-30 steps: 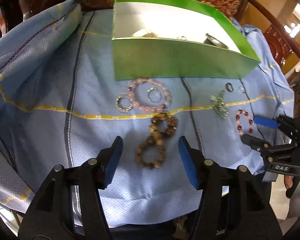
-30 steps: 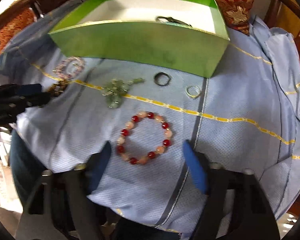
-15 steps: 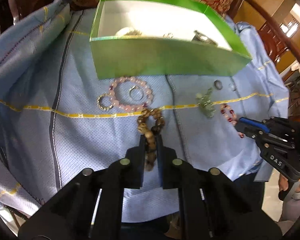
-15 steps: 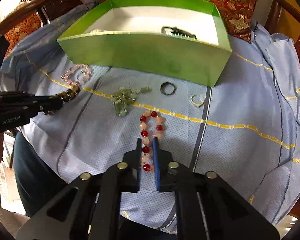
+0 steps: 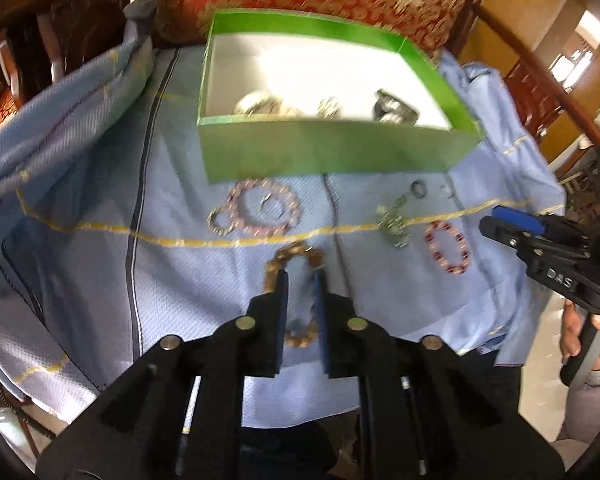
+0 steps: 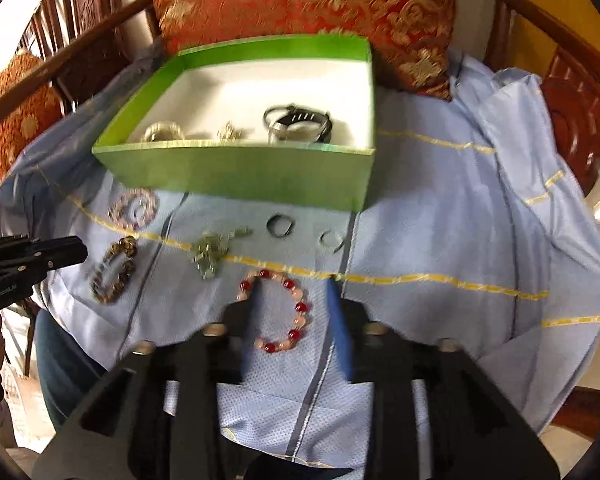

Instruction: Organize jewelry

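The brown bead bracelet [image 5: 296, 300] is seen flat on the blue cloth [image 5: 100, 264], long axis along the opening, unpinched left gripper [image 5: 300, 280], as the red bead bracelet [image 6: 278, 312] is between the opening right gripper [image 6: 292, 300].

Blue cloth [image 6: 440, 208] w/ yellow stripes over wooden chair [image 6: 572, 92]; red-gold cushion [image 6: 300, 0] behind.

White embossed letters "DAS" readable on the black body of the right gripper [image 5: 500, 222], seen from the left wrist view. Faint pale lettering on the left gripper [image 6: 76, 254] body in the right wrist view — too blurred to read. Nothing else legible.
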Demonstrator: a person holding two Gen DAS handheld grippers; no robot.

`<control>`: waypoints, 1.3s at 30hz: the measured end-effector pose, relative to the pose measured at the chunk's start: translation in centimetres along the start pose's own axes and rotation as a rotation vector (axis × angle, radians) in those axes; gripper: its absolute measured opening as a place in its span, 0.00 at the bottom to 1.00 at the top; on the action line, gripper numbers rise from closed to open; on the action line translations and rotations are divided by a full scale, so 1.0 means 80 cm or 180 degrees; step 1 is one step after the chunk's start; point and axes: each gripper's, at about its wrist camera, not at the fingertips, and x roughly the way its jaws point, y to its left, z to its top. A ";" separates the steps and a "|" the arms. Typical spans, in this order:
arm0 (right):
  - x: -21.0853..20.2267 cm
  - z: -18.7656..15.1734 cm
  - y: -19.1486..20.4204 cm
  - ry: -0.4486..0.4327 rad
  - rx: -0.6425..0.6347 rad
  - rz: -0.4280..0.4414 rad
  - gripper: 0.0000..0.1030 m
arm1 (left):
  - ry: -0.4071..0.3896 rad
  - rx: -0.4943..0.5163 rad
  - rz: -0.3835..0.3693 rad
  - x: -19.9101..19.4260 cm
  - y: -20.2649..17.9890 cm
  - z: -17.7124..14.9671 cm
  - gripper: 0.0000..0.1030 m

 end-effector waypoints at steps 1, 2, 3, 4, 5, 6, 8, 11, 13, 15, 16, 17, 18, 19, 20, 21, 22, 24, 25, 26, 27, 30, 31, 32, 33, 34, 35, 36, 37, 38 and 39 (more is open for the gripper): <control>0.007 -0.003 0.004 0.0046 -0.0043 -0.0031 0.37 | 0.0037 -0.0007 0.0032 0.005 0.001 -0.003 0.23; 0.014 -0.005 0.007 0.0083 -0.0069 -0.0071 0.37 | 0.0075 -0.0015 0.0061 0.011 0.003 -0.006 0.27; 0.024 -0.008 0.012 0.0142 -0.0104 -0.0141 0.37 | 0.0094 -0.0019 0.0077 0.014 0.004 -0.007 0.28; 0.031 -0.009 0.014 0.0184 -0.0120 -0.0172 0.37 | 0.0119 -0.0030 0.0099 0.018 0.006 -0.009 0.28; 0.037 -0.011 0.015 0.0222 -0.0120 -0.0180 0.37 | 0.0141 -0.0040 0.0125 0.021 0.008 -0.010 0.28; 0.041 -0.014 0.015 0.0256 -0.0106 -0.0168 0.37 | 0.0159 -0.0047 0.0158 0.024 0.010 -0.010 0.28; 0.047 -0.017 0.014 0.0298 -0.0096 -0.0168 0.37 | 0.0171 -0.0035 0.0211 0.028 0.011 -0.010 0.28; 0.050 -0.019 0.013 0.0298 -0.0097 -0.0168 0.37 | 0.0180 0.0009 0.0293 0.032 0.010 -0.011 0.28; 0.050 -0.020 0.013 0.0298 -0.0092 -0.0162 0.40 | 0.0190 0.0029 0.0327 0.034 0.010 -0.012 0.28; 0.051 -0.019 0.014 0.0294 -0.0098 -0.0190 0.47 | 0.0198 0.0026 0.0343 0.036 0.011 -0.013 0.30; 0.051 -0.019 0.015 0.0291 -0.0105 -0.0205 0.48 | 0.0196 0.0026 0.0356 0.036 0.010 -0.012 0.31; 0.052 -0.020 0.014 0.0288 -0.0106 -0.0210 0.50 | 0.0193 0.0034 0.0379 0.036 0.010 -0.012 0.33; 0.052 -0.021 0.014 0.0285 -0.0102 -0.0205 0.51 | 0.0192 0.0042 0.0398 0.037 0.010 -0.011 0.34; 0.052 -0.020 0.013 0.0284 -0.0101 -0.0203 0.51 | 0.0191 0.0050 0.0416 0.037 0.009 -0.011 0.35; 0.053 -0.019 0.014 0.0283 -0.0105 -0.0204 0.52 | 0.0189 0.0061 0.0435 0.038 0.008 -0.011 0.35; 0.053 -0.019 0.014 0.0283 -0.0111 -0.0208 0.52 | 0.0188 0.0072 0.0446 0.038 0.007 -0.011 0.35; 0.053 -0.018 0.015 0.0282 -0.0114 -0.0209 0.52 | 0.0189 0.0083 0.0460 0.038 0.006 -0.011 0.35; 0.054 -0.018 0.015 0.0283 -0.0113 -0.0213 0.52 | 0.0197 0.0099 0.0477 0.040 0.004 -0.011 0.36; 0.055 -0.017 0.015 0.0283 -0.0116 -0.0215 0.53 | 0.0199 0.0104 0.0484 0.040 0.003 -0.011 0.36; 0.055 -0.017 0.015 0.0283 -0.0119 -0.0216 0.53 | 0.0198 0.0110 0.0499 0.041 -0.001 -0.011 0.37; 0.056 -0.016 0.016 0.0282 -0.0120 -0.0217 0.53 | 0.0198 0.0120 0.0507 0.042 -0.002 -0.011 0.37; 0.057 -0.016 0.016 0.0278 -0.0122 -0.0220 0.54 | 0.0205 0.0145 0.0517 0.043 -0.006 -0.010 0.38; 0.057 -0.016 0.016 0.0275 -0.0124 -0.0221 0.54 | 0.0207 0.0149 0.0521 0.044 -0.009 -0.009 0.38; 0.057 -0.016 0.016 0.0273 -0.0126 -0.0221 0.55 | 0.0210 0.0157 0.0524 0.045 -0.009 -0.008 0.38; 0.057 -0.015 0.016 0.0273 -0.0128 -0.0221 0.55 | 0.0213 0.0164 0.0526 0.045 -0.009 -0.008 0.38; 0.058 -0.015 0.016 0.0272 -0.0131 -0.0221 0.55 | 0.0215 0.0172 0.0521 0.045 -0.009 -0.009 0.38; 0.058 -0.015 0.016 0.0272 -0.0130 -0.0223 0.55 | 0.0216 0.0181 0.0528 0.045 -0.010 -0.009 0.38; 0.058 -0.015 0.016 0.0268 -0.0135 -0.0221 0.55 | 0.0218 0.0185 0.0533 0.047 -0.012 -0.008 0.38; 0.058 -0.015 0.016 0.0265 -0.0140 -0.0221 0.55 | 0.0218 0.0189 0.0535 0.048 -0.014 -0.008 0.39; 0.058 -0.015 0.016 0.0262 -0.0143 -0.0221 0.55 | 0.0220 0.0191 0.0535 0.049 -0.016 -0.007 0.40; 0.058 -0.015 0.016 0.0259 -0.0148 -0.0222 0.55 | 0.0221 0.0194 0.0535 0.051 -0.019 -0.006 0.41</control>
